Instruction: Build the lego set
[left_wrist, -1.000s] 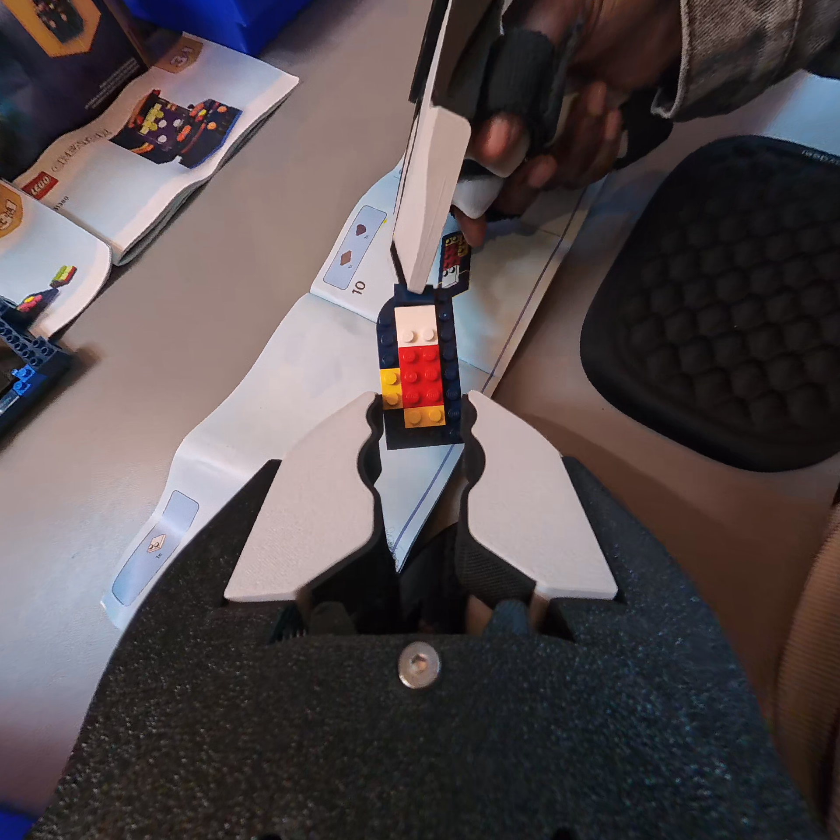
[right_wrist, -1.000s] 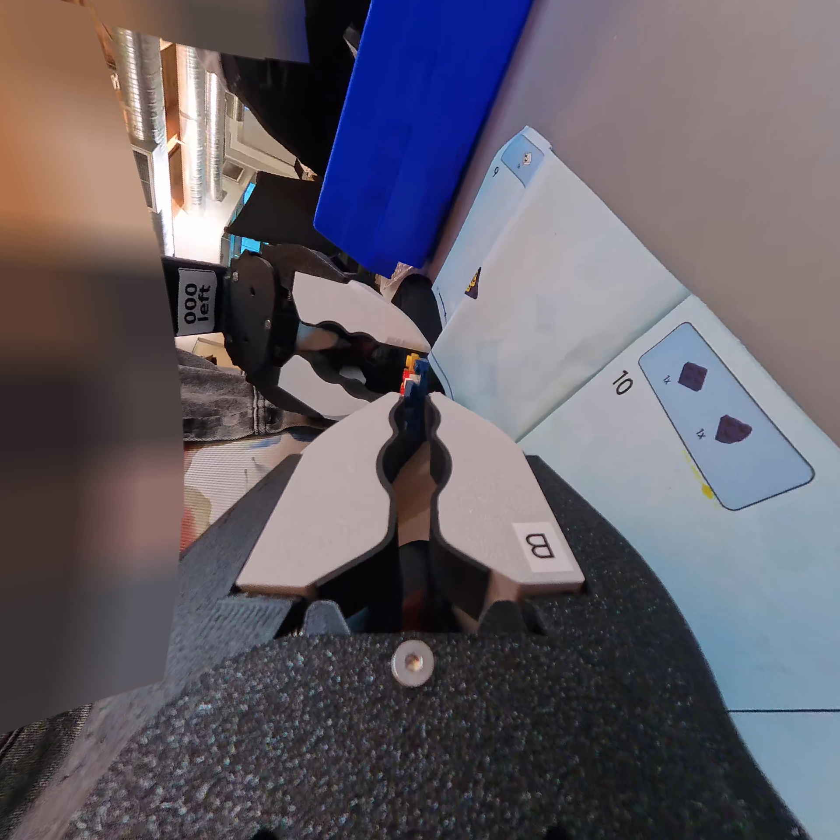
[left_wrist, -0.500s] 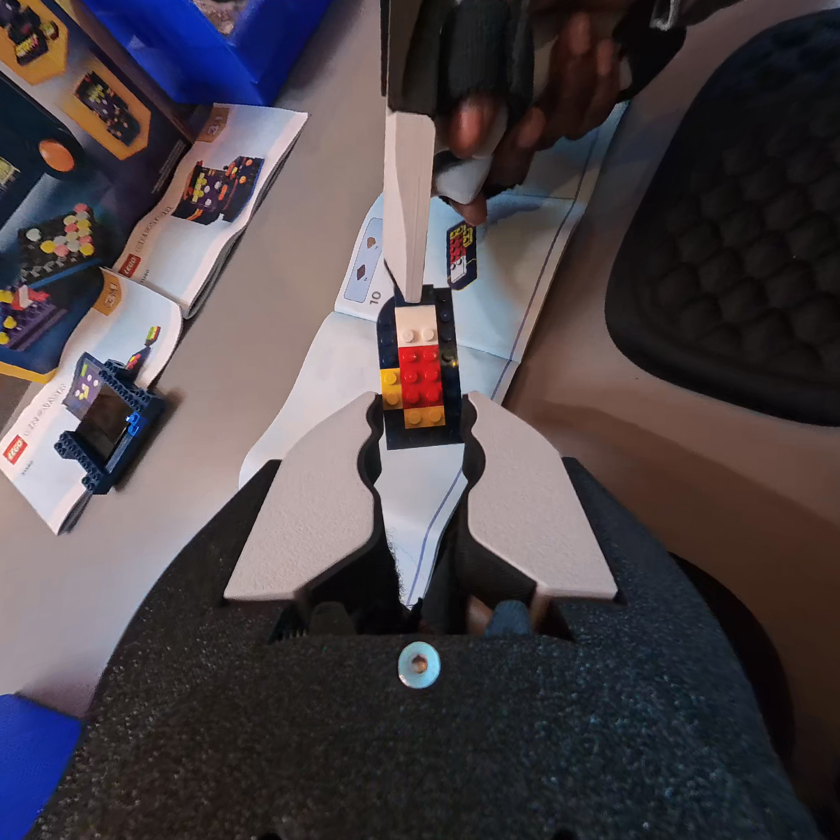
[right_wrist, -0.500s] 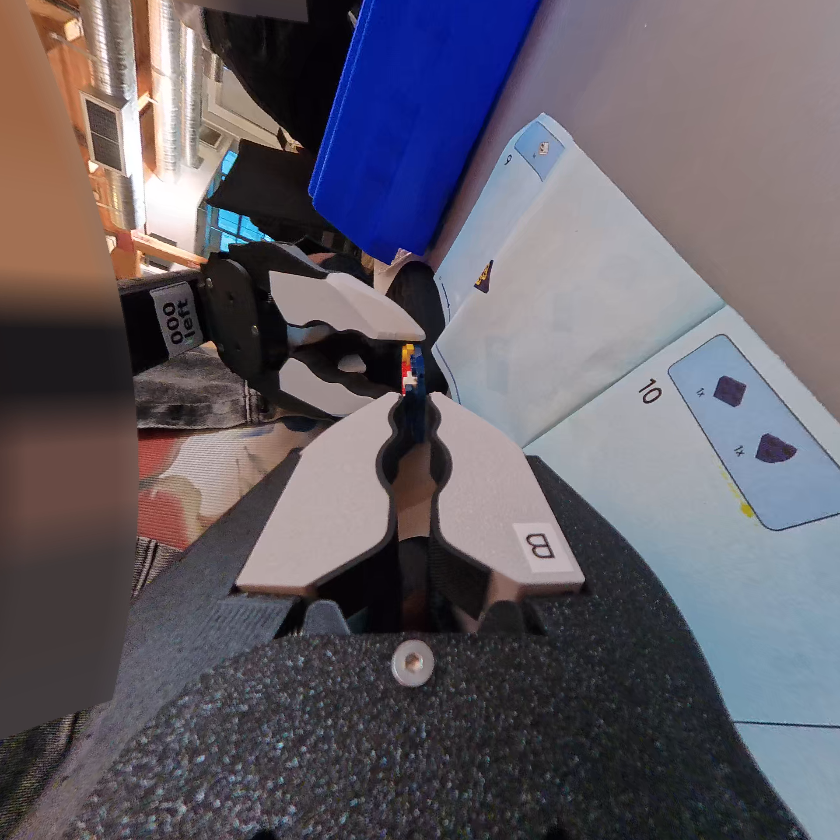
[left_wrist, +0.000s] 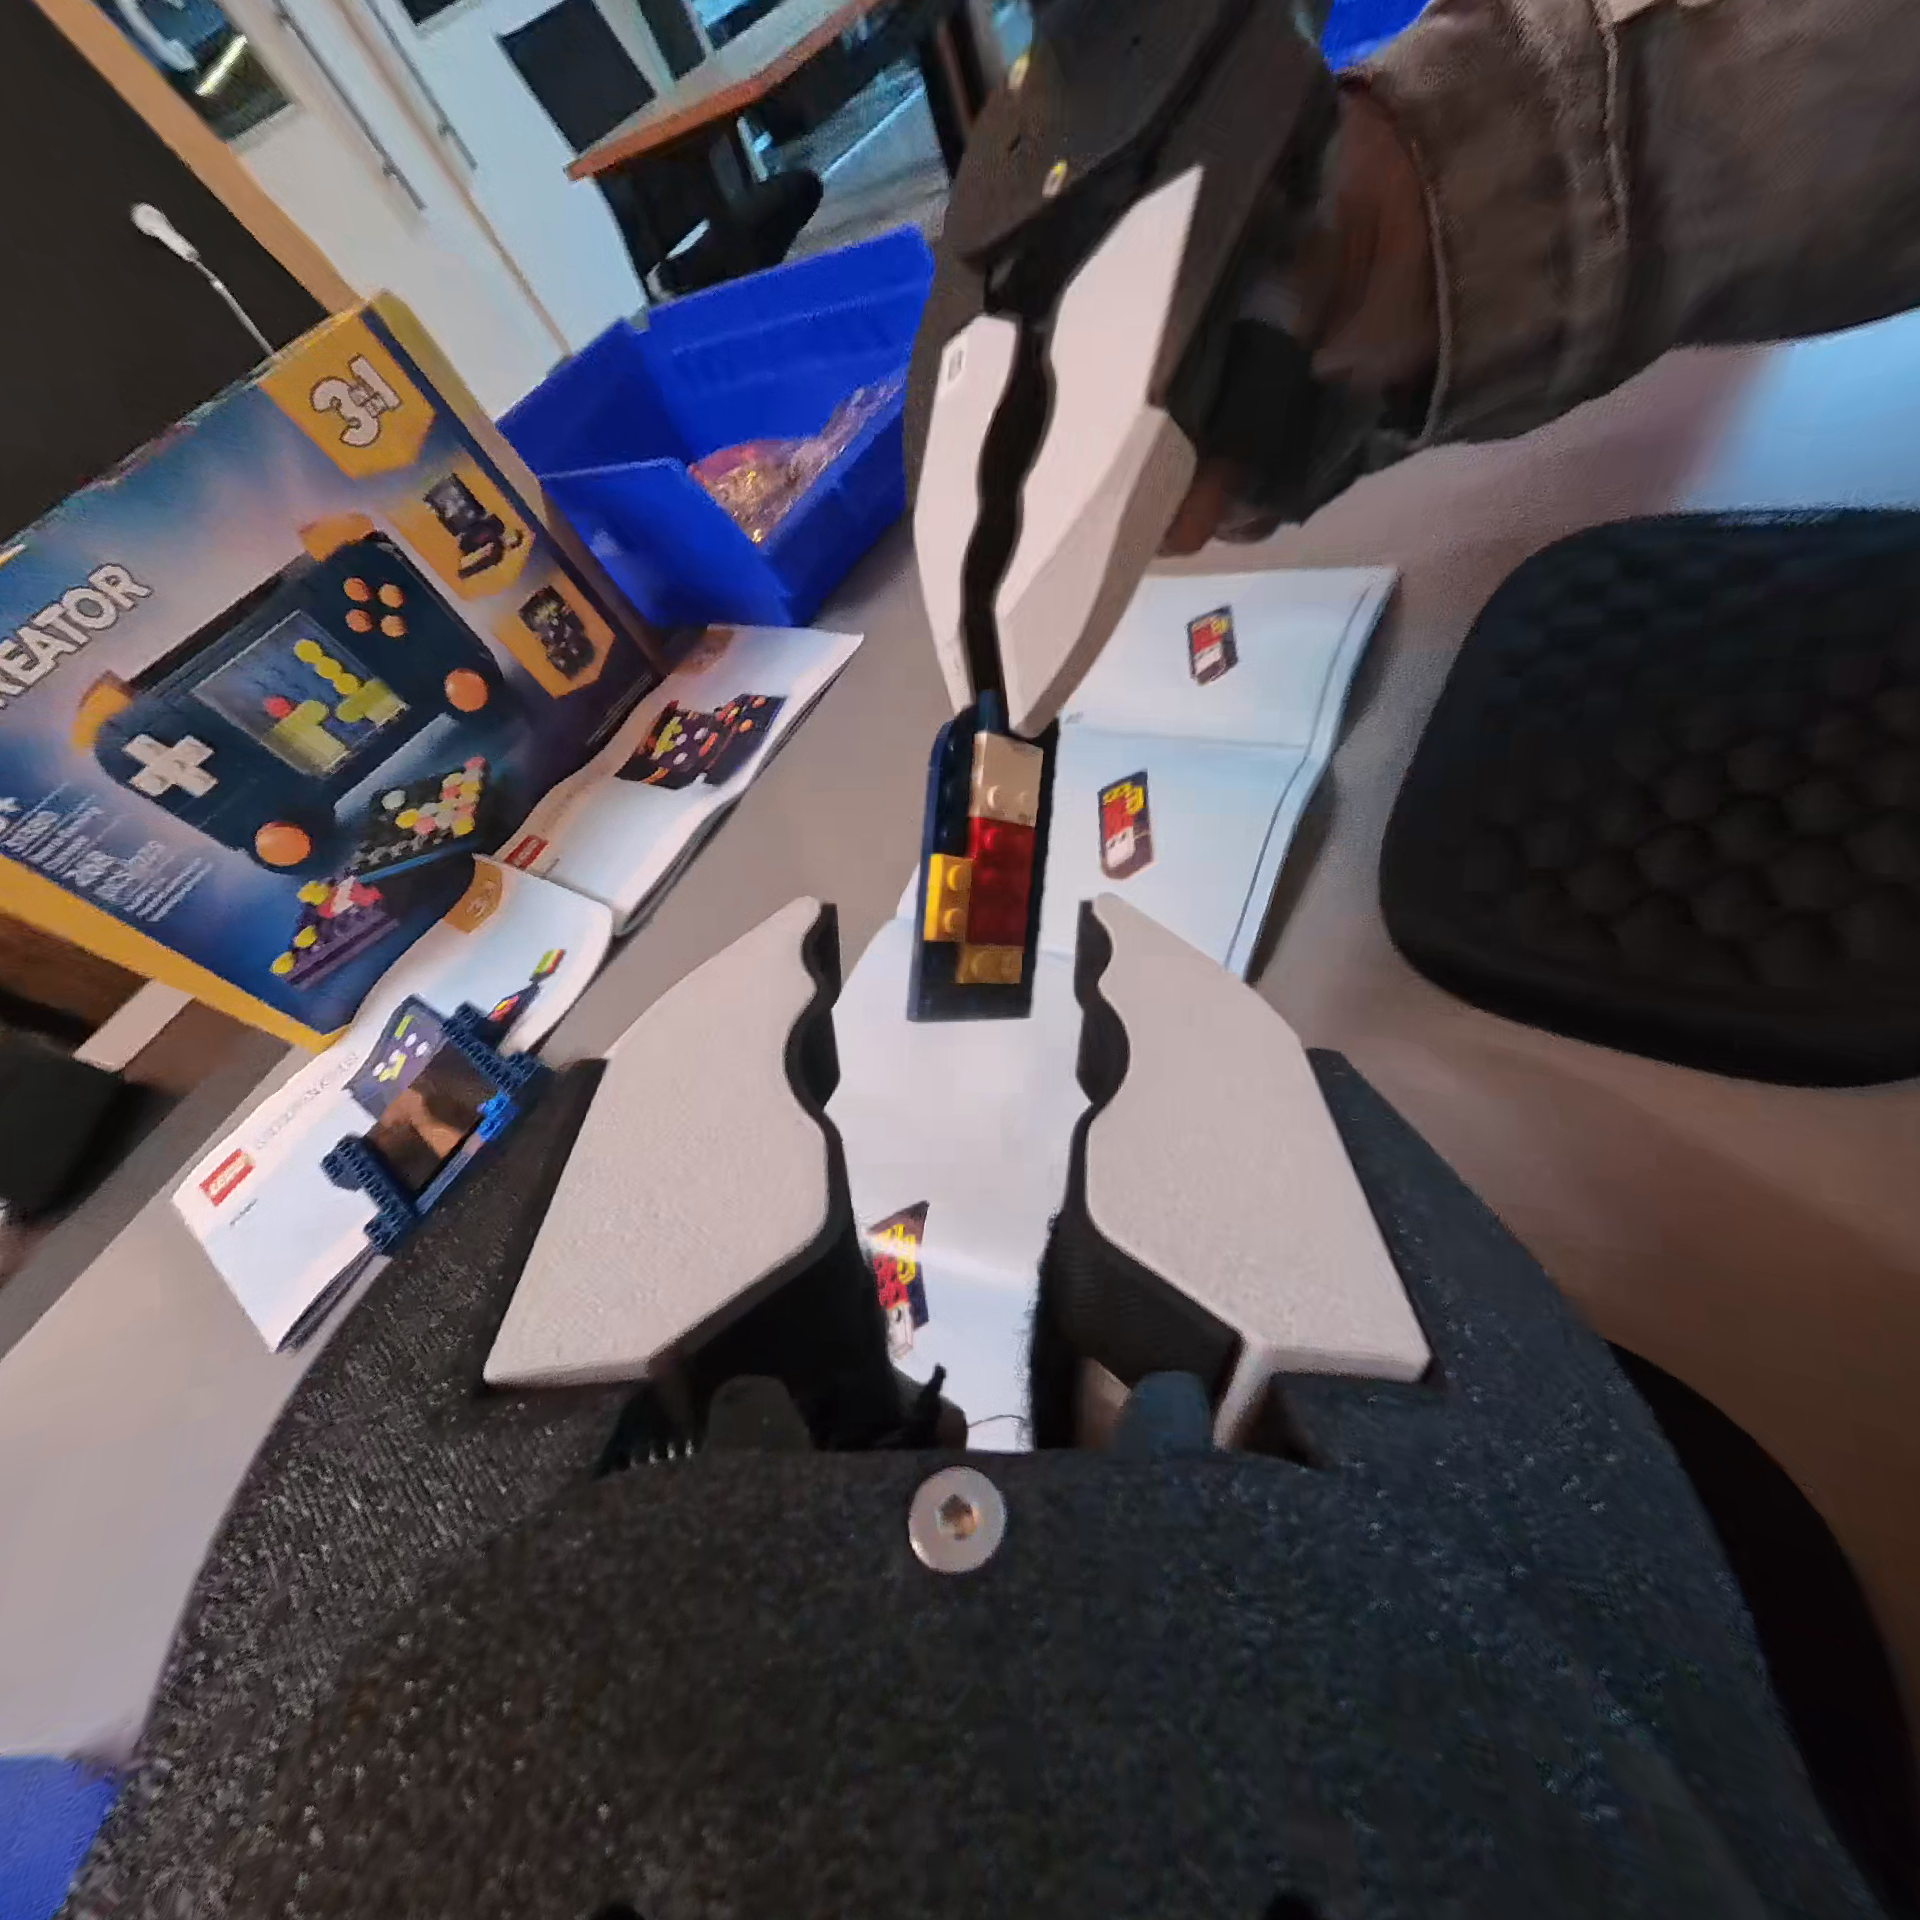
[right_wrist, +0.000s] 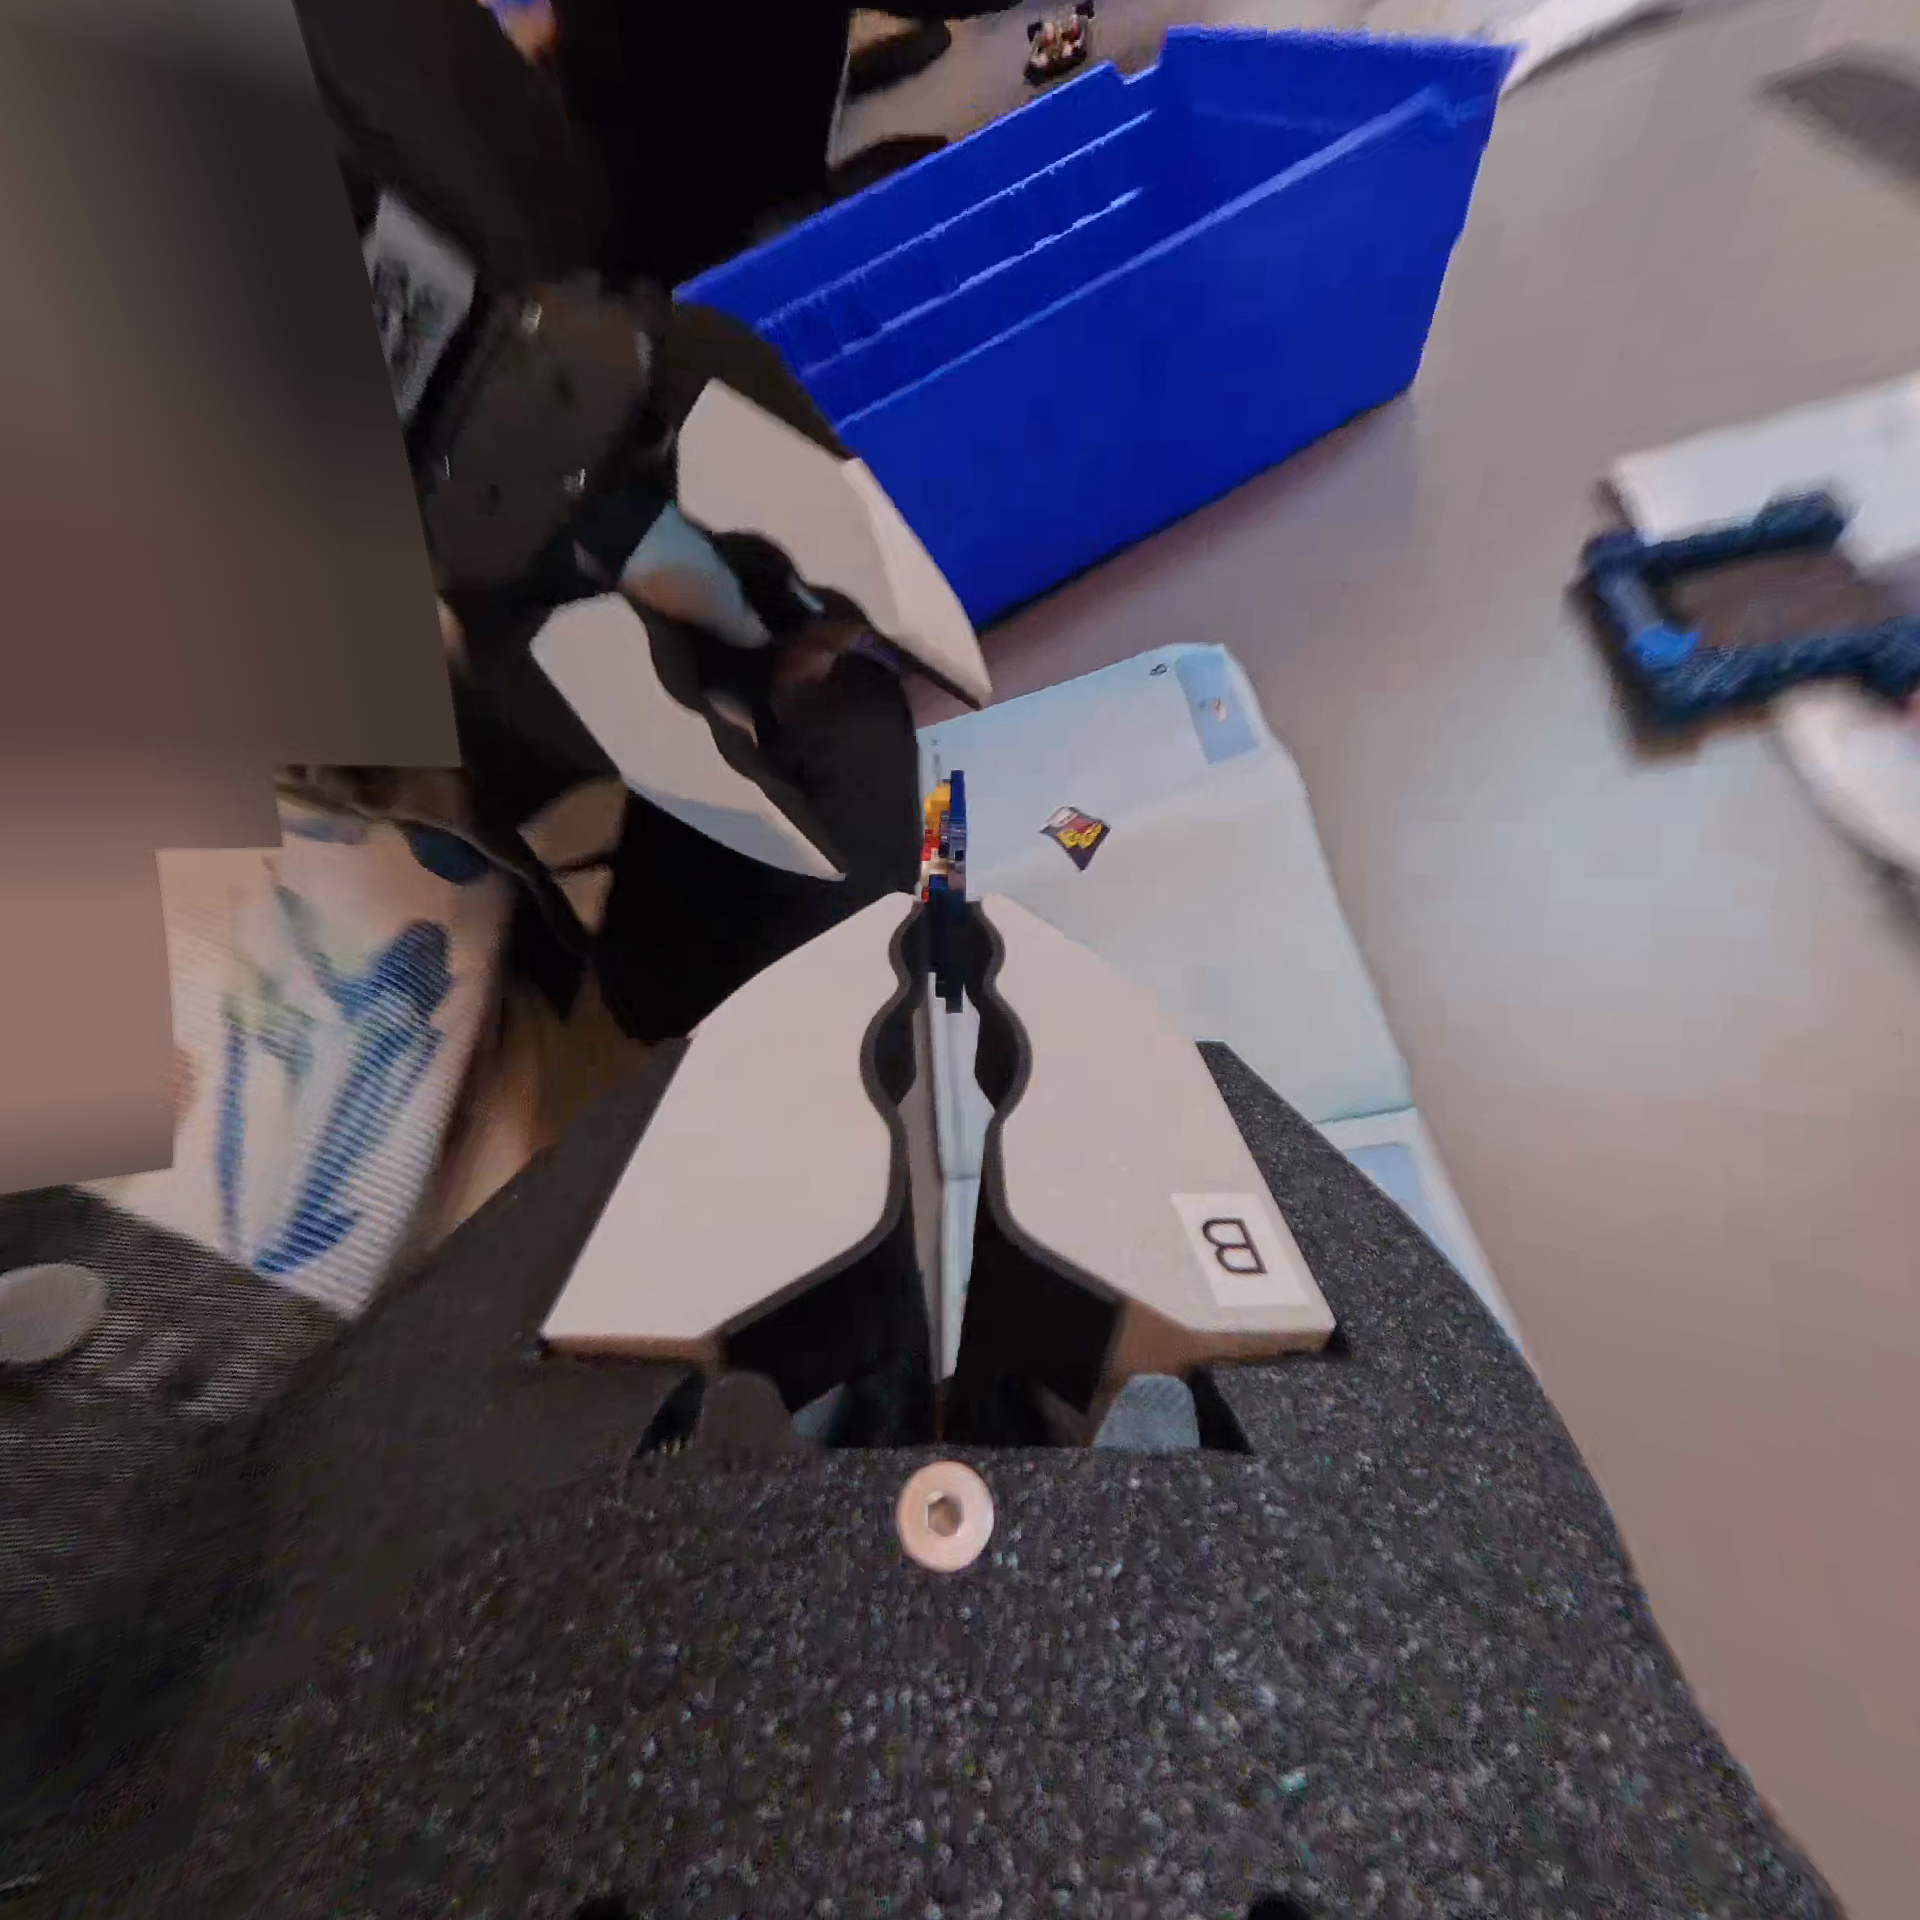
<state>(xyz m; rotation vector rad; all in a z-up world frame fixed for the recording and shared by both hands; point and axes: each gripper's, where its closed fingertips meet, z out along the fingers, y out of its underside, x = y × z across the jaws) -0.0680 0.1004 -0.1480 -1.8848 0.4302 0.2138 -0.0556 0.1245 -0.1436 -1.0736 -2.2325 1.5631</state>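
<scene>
A small dark blue brick plate (left_wrist: 977, 862) with white, red and yellow bricks on it hangs in the air. My right gripper (right_wrist: 943, 904) is shut on its top edge; it shows from the left wrist view (left_wrist: 992, 707) pinching the plate from above. The plate shows edge-on in the right wrist view (right_wrist: 951, 831). My left gripper (left_wrist: 951, 925) is open, its pads apart from the plate's sides, just below and in front of the plate's lower end. It also shows in the right wrist view (right_wrist: 904, 769), jaws spread.
An open instruction booklet (left_wrist: 1226, 748) lies under the plate. A blue bin (left_wrist: 748, 436), a toy box (left_wrist: 260, 675), more booklets (left_wrist: 686, 769) and a dark blue brick frame (left_wrist: 436, 1122) lie to the left. A black cushion (left_wrist: 1683, 790) is at right. The tips of both grippers are at nearly the same place.
My left gripper let go of the plate: its jaws opened and drew back from the plate's sides. My right gripper kept its hold and both views swung upward.
</scene>
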